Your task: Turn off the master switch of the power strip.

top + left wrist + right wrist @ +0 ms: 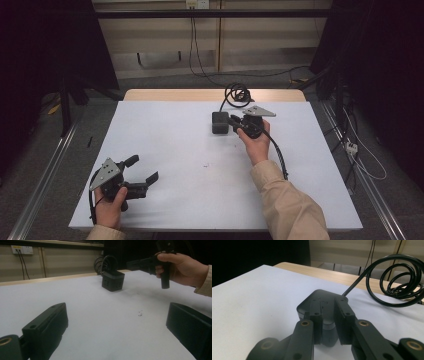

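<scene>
the left gripper [145, 169] rested near the table's [165, 150] front left corner, jaws spread wide with nothing between them. toward the far middle, the right gripper [233, 121] reached a black box [220, 122]; its jaws stood narrowly parted over the box's top, but whether they pinched it was hard to make out. the box's coiled cable [237, 93] lay behind, its far end cut off

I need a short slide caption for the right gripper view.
Right gripper over a black adapter block, coiled cable behind.
</scene>
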Motion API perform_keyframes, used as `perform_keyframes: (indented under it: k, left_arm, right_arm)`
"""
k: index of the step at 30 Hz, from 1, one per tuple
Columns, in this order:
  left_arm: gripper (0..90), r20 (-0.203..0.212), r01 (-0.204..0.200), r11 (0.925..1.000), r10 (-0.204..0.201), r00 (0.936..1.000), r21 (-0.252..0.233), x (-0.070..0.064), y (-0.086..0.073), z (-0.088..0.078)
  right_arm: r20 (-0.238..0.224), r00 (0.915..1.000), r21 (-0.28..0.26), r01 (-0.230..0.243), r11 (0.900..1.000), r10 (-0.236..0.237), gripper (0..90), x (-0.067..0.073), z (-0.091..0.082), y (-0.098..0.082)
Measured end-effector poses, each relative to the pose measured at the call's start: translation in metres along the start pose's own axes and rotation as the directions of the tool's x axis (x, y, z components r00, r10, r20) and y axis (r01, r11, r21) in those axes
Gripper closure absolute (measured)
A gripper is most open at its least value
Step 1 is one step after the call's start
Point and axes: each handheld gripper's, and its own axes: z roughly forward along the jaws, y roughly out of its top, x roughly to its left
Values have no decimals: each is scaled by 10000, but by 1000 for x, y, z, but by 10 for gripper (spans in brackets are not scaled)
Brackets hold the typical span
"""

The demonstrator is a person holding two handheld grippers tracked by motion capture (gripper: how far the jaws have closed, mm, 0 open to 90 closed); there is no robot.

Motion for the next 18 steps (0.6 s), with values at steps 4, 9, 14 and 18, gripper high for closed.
perform_keyframes:
  k: [4, 9, 14, 18]
  left_arm:
    - [37, -1, -13, 10000, 13, 10000, 20, 0, 0, 0]
    - [37, -4, -4, 10000, 5, 10000, 11, 0, 0, -1]
    - [37, -25, 45, 10000, -45, 10000, 15, 0, 0, -1]
    - [37, -36, 11, 10000, -11, 10000, 9, 1, 0, -3]
  right_arm:
    - [67, 9999, 39, 91, 10000, -91, 784, -1, 1, 1]
    - [-32, 9998, 157, 220, 9996, -219, 813, 2, 4, 4]
    - [-125, 9999, 216, 74, 9997, -71, 825, 3, 7, 4]
    - [-211, 9997, 340, 103, 9994, -96, 838, 5, 11, 4]
